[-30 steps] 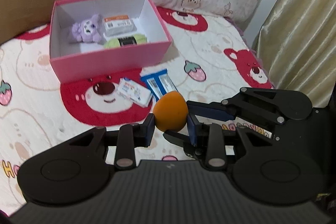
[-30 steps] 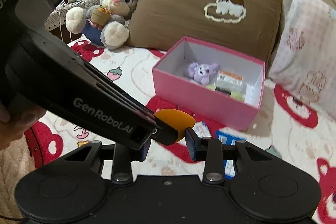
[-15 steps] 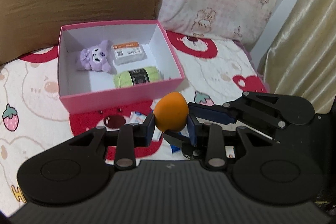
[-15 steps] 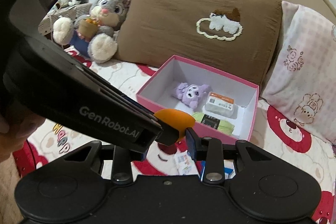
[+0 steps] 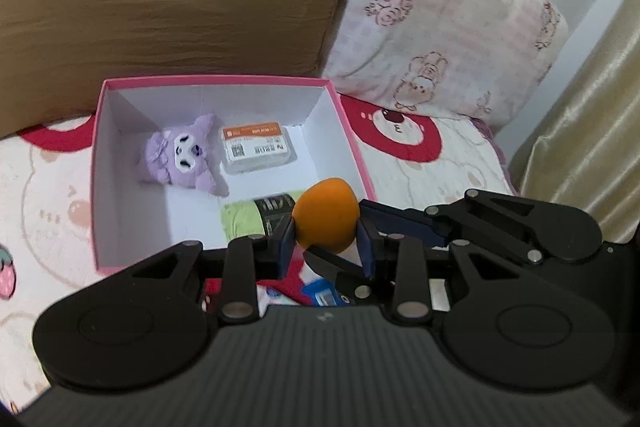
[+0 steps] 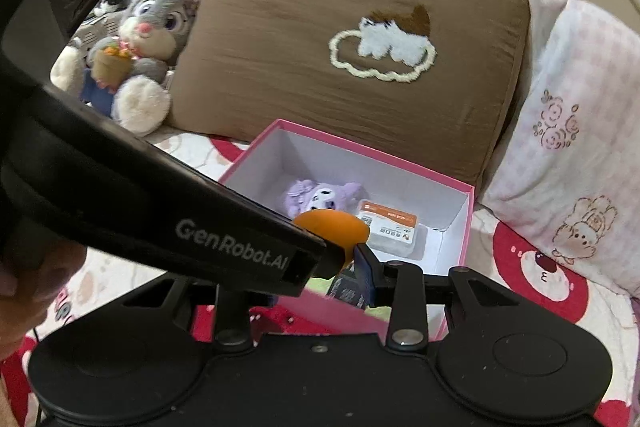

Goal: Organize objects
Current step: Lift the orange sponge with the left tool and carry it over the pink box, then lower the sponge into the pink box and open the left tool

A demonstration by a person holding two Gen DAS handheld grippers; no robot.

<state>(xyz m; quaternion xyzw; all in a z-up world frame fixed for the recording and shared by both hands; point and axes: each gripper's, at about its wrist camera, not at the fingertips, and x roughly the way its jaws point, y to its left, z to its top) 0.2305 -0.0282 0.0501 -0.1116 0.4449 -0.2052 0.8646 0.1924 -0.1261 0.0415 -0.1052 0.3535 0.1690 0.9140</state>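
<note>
Carrying the orange sponge (image 5: 325,221) pinched in the left gripper (image 5: 326,247), with the right gripper (image 6: 320,259) also pressed on it, now advanced toward 12 o'clock over the pink box (image 5: 352,147): release looks close.

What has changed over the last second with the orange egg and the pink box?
The left tool has carried the orange egg forward, from above the packets on the bedspread to over the pink box near its front right corner. The right tool came along, its fingers beneath the egg. The grip on the egg is unchanged, and the purple plush, white packet and green yarn lie where they were.
</note>
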